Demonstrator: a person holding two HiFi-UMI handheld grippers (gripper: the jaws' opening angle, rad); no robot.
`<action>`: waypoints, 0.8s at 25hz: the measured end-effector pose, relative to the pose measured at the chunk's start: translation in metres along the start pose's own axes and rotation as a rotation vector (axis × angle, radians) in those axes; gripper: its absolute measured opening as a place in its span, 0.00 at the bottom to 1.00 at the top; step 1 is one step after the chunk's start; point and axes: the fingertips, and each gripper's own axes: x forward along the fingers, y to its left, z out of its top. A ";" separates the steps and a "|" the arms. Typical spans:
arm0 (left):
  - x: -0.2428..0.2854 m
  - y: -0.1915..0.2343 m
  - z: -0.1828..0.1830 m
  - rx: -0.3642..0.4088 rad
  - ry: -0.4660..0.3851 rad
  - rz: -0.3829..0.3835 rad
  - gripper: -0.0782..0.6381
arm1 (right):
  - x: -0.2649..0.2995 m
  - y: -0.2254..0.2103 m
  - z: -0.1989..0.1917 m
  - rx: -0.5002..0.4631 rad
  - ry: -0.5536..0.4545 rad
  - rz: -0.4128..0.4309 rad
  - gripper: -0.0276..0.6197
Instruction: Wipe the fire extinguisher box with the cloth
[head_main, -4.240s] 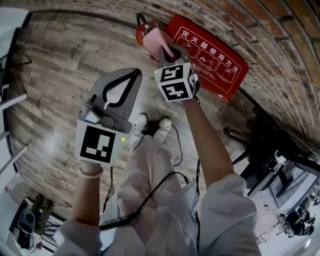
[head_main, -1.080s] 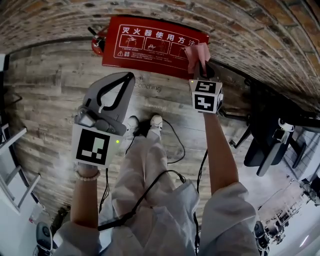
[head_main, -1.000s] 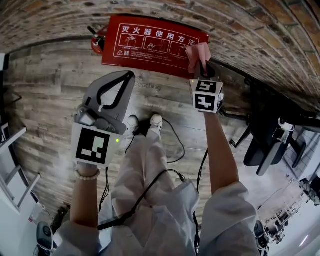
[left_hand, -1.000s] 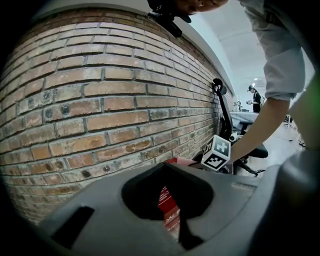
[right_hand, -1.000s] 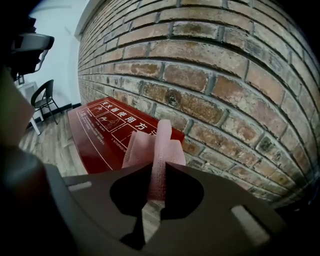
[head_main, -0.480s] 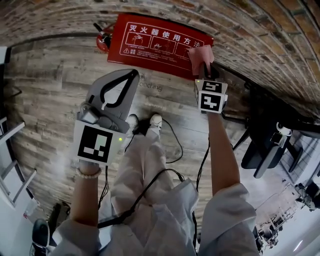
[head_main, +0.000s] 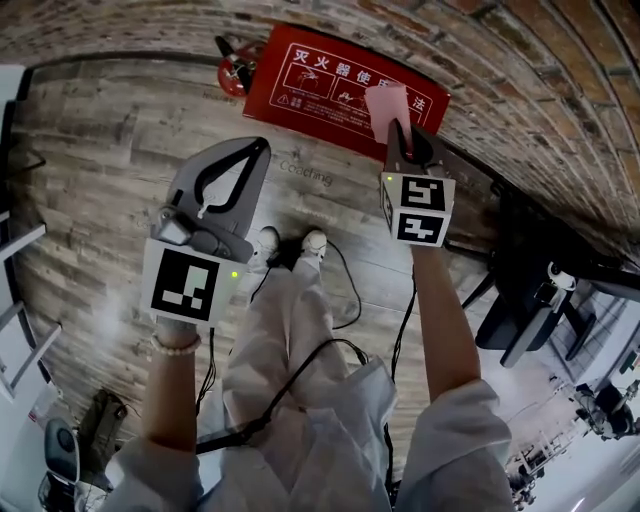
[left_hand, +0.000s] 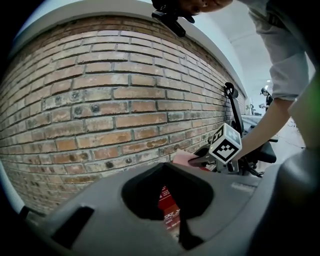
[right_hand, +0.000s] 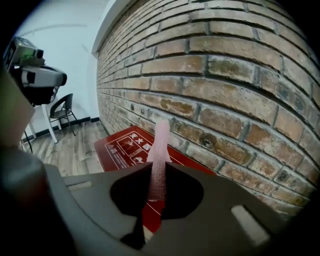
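Observation:
The red fire extinguisher box (head_main: 320, 82) with white print lies against the foot of the brick wall. My right gripper (head_main: 402, 140) is shut on a pink cloth (head_main: 387, 105), which lies over the right part of the box's face. In the right gripper view the cloth (right_hand: 159, 150) stands up from the jaws, with the box (right_hand: 122, 147) just beyond. My left gripper (head_main: 258, 148) hangs shut and holds nothing, over the floor short of the box. In the left gripper view, the box (left_hand: 168, 201) shows through the jaws and the cloth (left_hand: 182, 158) to the right.
A red fire extinguisher (head_main: 236, 70) lies at the box's left end. The brick wall (head_main: 520, 60) runs behind. A black chair base (head_main: 530, 300) stands to the right. Cables (head_main: 350, 300) trail over the wooden floor by the person's feet.
Four seconds ago the cloth was at the box's left end, one second ago at its right end. Since then my right gripper has drawn it a little back leftward. The left gripper barely moved.

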 end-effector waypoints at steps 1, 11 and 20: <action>-0.003 0.003 -0.002 -0.003 0.002 0.006 0.11 | 0.002 0.012 0.008 -0.009 -0.012 0.023 0.07; -0.031 0.033 -0.022 -0.039 0.017 0.069 0.11 | 0.029 0.132 0.062 -0.104 -0.090 0.236 0.07; -0.048 0.058 -0.039 -0.059 0.030 0.114 0.11 | 0.063 0.209 0.066 -0.213 -0.066 0.334 0.07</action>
